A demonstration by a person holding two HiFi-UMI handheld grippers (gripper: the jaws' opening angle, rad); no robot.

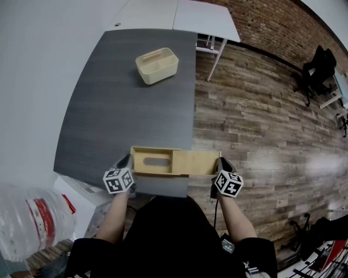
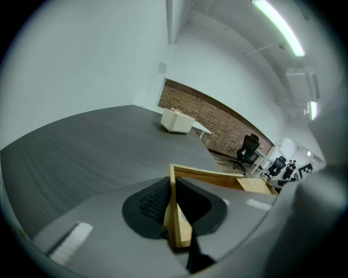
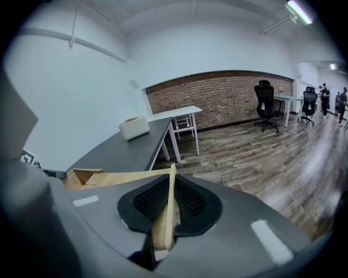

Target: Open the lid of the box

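Observation:
A light wooden box (image 1: 154, 161) lies at the near edge of the dark grey table (image 1: 125, 108). Its sliding lid (image 1: 197, 162) is drawn out to the right, past the table's edge, so the box's left part shows open. My left gripper (image 1: 127, 163) is shut on the box's left end wall (image 2: 176, 217), with the pads pressing both faces. My right gripper (image 1: 219, 165) is shut on the lid's right end; the thin board (image 3: 166, 217) stands edge-on between its black pads. The box's inside (image 3: 81, 176) shows at the left of the right gripper view.
A cream caddy with a handle (image 1: 156, 65) stands at the far middle of the table. A white table (image 1: 206, 16) adjoins behind it. Wood-plank floor (image 1: 261, 136) lies to the right, with a black office chair (image 1: 318, 68). A clear plastic water bottle (image 1: 32, 222) sits low at the left.

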